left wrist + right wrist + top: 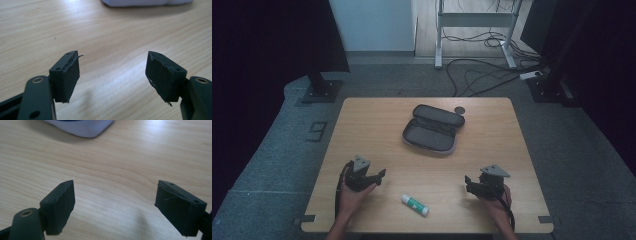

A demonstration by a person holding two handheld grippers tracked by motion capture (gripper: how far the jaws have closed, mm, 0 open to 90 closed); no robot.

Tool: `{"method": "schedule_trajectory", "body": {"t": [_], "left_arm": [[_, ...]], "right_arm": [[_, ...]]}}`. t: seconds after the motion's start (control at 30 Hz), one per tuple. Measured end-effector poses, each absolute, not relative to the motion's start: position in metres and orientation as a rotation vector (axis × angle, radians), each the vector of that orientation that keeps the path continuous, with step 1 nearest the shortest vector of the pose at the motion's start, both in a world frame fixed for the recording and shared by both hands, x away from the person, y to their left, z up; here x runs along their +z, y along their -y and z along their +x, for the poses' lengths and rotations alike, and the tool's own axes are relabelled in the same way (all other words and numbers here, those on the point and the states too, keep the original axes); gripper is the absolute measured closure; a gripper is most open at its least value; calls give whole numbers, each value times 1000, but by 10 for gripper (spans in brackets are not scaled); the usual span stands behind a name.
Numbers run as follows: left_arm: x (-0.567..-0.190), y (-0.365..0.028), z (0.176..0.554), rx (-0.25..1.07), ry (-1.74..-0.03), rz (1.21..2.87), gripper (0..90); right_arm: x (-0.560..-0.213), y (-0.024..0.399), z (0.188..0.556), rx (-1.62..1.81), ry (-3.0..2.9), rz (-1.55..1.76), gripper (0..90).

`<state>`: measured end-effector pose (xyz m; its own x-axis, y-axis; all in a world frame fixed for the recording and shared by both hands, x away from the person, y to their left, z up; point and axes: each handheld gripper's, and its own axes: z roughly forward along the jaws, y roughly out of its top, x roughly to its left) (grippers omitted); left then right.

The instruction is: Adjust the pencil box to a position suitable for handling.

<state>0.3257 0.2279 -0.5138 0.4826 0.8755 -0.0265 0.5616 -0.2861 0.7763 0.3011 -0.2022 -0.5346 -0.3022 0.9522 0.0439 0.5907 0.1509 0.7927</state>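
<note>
From the high view, my left gripper (381, 176) rests over the near left part of the wooden table (362, 125), and my right gripper (468, 182) over the near right part. The glue stick (415, 205), white with a green label, lies flat on the table between them, a little nearer to me than either one and touching neither. It lies at a slant, one end toward my left hand (352, 197), the other toward the near edge. Well beyond the glue stick, toward the far side of the table, the grey pencil case (432, 130) lies unzipped and spread open. A small dark round thing (460, 109) sits just behind the case, too small for me to name. My right hand (497, 202) holds its gripper well to the right of the glue stick.

In the left gripper view, my two black jaws stand wide apart with bare wood between them; nothing is gripped. The pad on one finger (71, 75) is frayed at its edge. A pale blurred edge of the pencil case (147, 2) shows at the top, far beyond the jaws.

In the right gripper view, my jaws are also spread wide with only table (112, 182) between them, holding nothing. The pale rounded corner of the pencil case (85, 128) lies at the upper left, well away from my fingers (60, 207).
</note>
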Motion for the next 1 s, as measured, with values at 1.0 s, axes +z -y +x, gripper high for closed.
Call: {"method": "schedule_trajectory", "body": {"t": [1.0], "left_arm": [[-477, -186, 371, 525, -1147, 1952, 302]], "right_arm": [[-486, 169, 334, 1145, -1961, 1375, 226]]}}
